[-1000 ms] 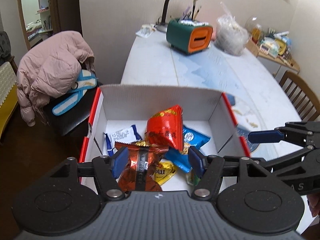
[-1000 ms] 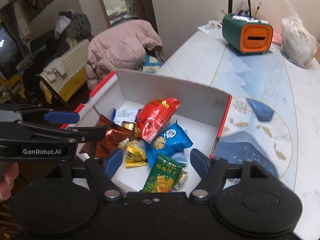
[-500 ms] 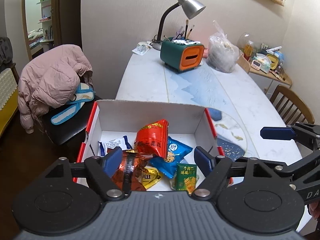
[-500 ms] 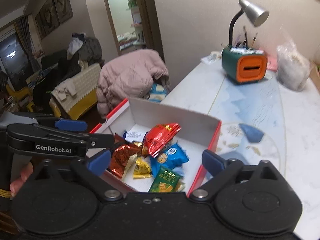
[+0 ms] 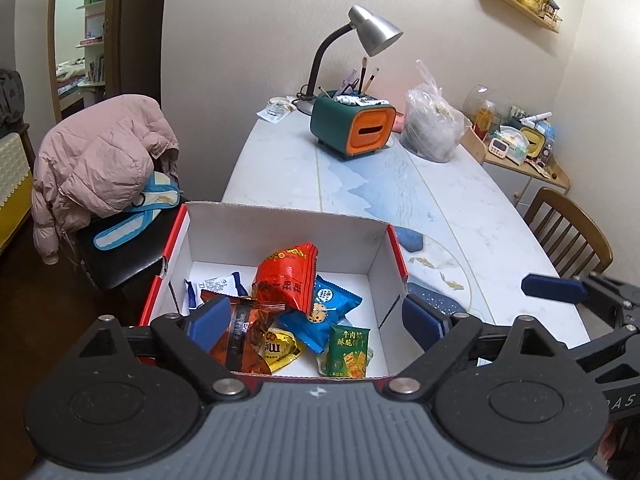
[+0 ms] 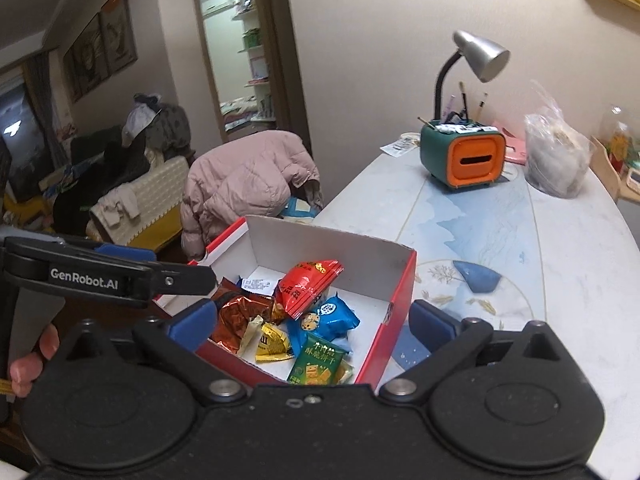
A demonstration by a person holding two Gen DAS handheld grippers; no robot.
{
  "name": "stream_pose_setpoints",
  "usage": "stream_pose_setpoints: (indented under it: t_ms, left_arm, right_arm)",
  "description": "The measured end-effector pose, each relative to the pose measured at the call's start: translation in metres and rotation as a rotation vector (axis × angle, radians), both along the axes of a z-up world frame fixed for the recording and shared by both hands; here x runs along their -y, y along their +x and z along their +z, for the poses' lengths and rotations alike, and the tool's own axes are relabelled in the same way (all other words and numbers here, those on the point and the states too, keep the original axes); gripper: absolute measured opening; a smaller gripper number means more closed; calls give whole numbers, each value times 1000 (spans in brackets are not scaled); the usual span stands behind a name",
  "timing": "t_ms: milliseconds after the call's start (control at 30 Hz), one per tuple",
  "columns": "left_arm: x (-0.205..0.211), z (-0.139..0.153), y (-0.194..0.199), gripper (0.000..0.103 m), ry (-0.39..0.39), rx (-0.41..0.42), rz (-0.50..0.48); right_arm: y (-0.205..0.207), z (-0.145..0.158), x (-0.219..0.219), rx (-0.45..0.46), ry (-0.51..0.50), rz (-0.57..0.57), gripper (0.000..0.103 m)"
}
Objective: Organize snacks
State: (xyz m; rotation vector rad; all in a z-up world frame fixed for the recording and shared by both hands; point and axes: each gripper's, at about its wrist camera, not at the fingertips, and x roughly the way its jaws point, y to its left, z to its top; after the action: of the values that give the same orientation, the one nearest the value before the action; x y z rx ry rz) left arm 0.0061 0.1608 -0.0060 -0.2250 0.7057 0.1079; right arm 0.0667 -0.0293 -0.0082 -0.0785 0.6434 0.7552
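Table (image 5: 460,200): long, pale marble-look top with blue landscape print, runs away from both cameras toward the wall

Snack box (image 5: 280,220): open cardboard box, white inside, red outside, sits at the near left corner of the table; seen again in right wrist view (image 6: 332,248). All snacks lie inside it in a loose pile

Left gripper (image 5: 316,320): held above the near edge of the box, blue pads spread wide, nothing between them
Right gripper (image 6: 312,322): likewise above the box's near right corner, pads wide apart, holding nothing

Contents, largest down:
- red packet (image 5: 288,276), propped up near centre
- brown foil packet (image 5: 244,336), near left, partly behind the left pad
- blue cookie packet (image 5: 328,308), right of the red one, touching it
- green cracker packet (image 5: 348,348), at the near wall
- yellow packet (image 5: 280,350), between brown and green
- white-and-blue wrapper (image 5: 212,282), flat at far left
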Motion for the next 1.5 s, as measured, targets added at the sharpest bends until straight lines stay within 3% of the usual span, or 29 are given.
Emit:
stream_pose_setpoints:
  t_ms: [467,1500]
  left_arm:
    - [6,0,-13,93,28,20,50]
    - [16,3,-24,93,58,43,25]
  right_arm:
    - [-16,-2,3,56,20,-66,103]
    - [-7,-6,11,17,50,-164,103]
